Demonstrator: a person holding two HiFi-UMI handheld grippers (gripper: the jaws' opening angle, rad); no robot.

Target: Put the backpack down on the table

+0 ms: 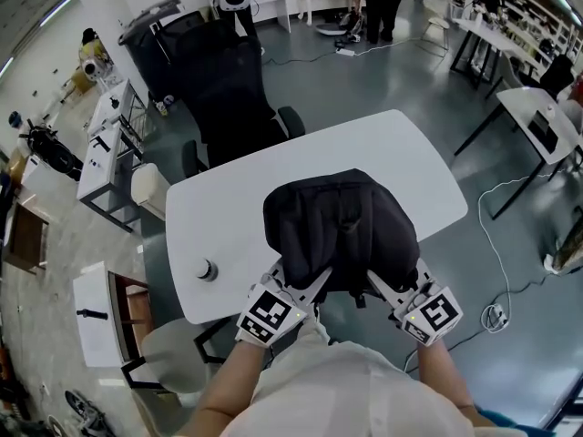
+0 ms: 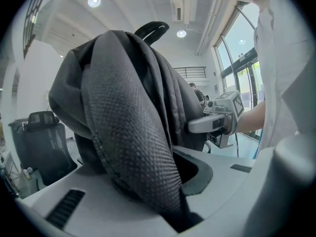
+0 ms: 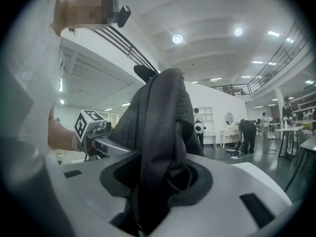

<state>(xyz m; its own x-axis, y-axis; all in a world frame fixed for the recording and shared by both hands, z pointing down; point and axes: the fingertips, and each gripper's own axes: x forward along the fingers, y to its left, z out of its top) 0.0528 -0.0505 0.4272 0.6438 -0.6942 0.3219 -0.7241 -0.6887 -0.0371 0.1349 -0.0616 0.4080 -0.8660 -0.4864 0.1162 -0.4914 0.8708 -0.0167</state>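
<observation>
1. At the near edge of the table [image 1: 228, 198], closest to the person, the left gripper [image 1: 305, 285] and the right gripper [image 1: 387, 285] sit side by side. Both reach into the near end of the backpack [image 1: 342, 226].
2. The left gripper's jaws are pinched on a padded mesh shoulder strap [image 2: 133, 132], which fills the gap between them. The right gripper's jaws likewise clamp a bunched fold of black mesh strap [image 3: 163, 132].
3. The backpack hangs between the two grips. Most of its bulk is over the middle of the near edge, and its near end overhangs toward the person. No view shows whether it touches the tabletop.
4. It looks soft and slouchy, with dark fabric folding around both grips, and it is probably not heavy. The straps are a sound hold, since the mesh gives friction and the padding compresses. The body will likely sag and tip once it meets the table, so it is best set down base first, well inside the edge.
5. Farther off, a small round object [image 1: 207, 269] sits near the table's left edge. A black office chair [image 1: 232, 98] stands beyond the far-left corner.
</observation>
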